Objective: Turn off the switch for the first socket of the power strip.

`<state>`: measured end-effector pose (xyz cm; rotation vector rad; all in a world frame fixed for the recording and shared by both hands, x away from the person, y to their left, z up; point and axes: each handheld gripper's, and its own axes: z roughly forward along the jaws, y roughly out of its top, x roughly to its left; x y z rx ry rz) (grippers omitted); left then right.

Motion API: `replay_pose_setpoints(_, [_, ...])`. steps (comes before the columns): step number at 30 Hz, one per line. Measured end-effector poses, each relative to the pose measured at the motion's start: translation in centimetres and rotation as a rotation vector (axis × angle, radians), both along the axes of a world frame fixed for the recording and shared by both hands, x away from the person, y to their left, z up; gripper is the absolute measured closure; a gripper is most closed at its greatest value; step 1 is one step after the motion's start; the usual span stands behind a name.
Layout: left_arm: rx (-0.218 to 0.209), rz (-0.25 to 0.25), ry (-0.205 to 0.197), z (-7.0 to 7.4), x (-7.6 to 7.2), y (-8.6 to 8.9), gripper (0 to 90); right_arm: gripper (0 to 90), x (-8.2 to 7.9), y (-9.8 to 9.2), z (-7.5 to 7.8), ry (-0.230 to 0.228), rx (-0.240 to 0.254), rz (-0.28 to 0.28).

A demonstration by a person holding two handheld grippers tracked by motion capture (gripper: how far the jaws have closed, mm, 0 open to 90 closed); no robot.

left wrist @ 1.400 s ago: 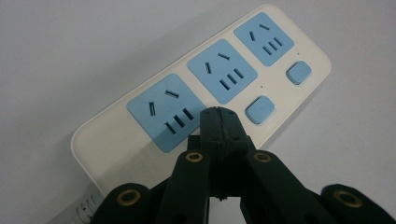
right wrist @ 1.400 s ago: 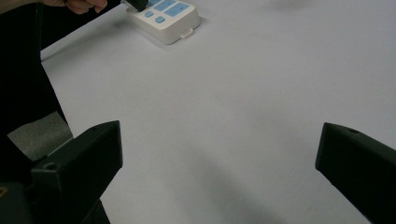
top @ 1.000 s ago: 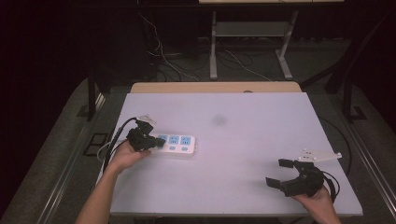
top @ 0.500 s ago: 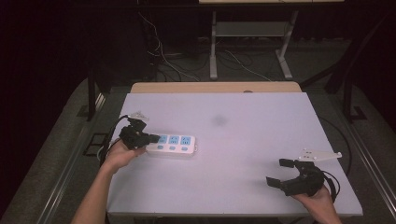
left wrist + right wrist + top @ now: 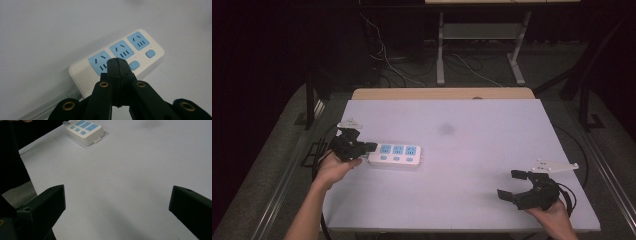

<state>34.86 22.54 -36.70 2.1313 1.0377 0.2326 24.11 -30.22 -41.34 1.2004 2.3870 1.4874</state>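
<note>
The white power strip with three blue sockets lies flat toward the left of the white table, its long side running left to right, where the switches and sockets face up and are easy to reach. The left gripper hovers over the strip's left end with its jaws pressed together on nothing, a narrow tip that seems suited to poking a switch or nudging the strip rather than grasping it. The right gripper waits near the table's near right corner, jaws spread wide and empty, well apart from the strip and likely kept out of the way.
</note>
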Motion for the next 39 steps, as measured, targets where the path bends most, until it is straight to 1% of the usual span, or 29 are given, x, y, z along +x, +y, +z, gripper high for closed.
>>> replay_pose_setpoints(4, [-0.010,0.008,-0.020,0.5,-0.6,0.2,89.3,0.4,0.0,0.0,0.0,0.001,0.002,-0.001])
replay_pose_setpoints(11, [-0.074,0.028,-0.069,1.2,-2.3,0.7,89.3,0.4,0.0,0.0,0.0,0.000,0.002,-0.002])
replay_pose_setpoints(15, [-0.099,0.043,-0.097,1.4,-3.2,0.9,89.3,0.4,0.0,0.0,0.0,-0.001,0.001,-0.001])
replay_pose_setpoints(17, [-0.109,0.050,-0.111,1.4,-3.5,0.9,89.2,0.4,0.0,0.0,0.0,-0.001,0.001,-0.002])
replay_pose_setpoints(22, [-0.155,0.064,-0.144,1.6,-4.3,0.9,89.2,0.4,0.0,0.0,0.0,-0.001,0.002,-0.004])
replay_pose_setpoints(25, [-0.167,0.065,-0.161,1.6,-4.8,0.8,89.2,0.4,0.0,0.0,0.0,-0.001,0.000,-0.003])
replay_pose_setpoints(32, [-0.210,0.066,-0.195,1.4,-5.9,0.5,89.1,0.4,-0.1,-0.1,0.0,-0.002,0.004,-0.007])
replay_pose_setpoints(37, [-0.248,0.060,-0.210,0.6,-6.9,0.1,88.1,0.4,-0.1,-0.1,0.0,-0.003,0.003,-0.006])
replay_pose_setpoints(39, [-0.257,0.050,-0.207,0.2,-7.1,-0.1,87.9,0.4,-0.1,0.0,0.0,-0.001,0.004,-0.006])
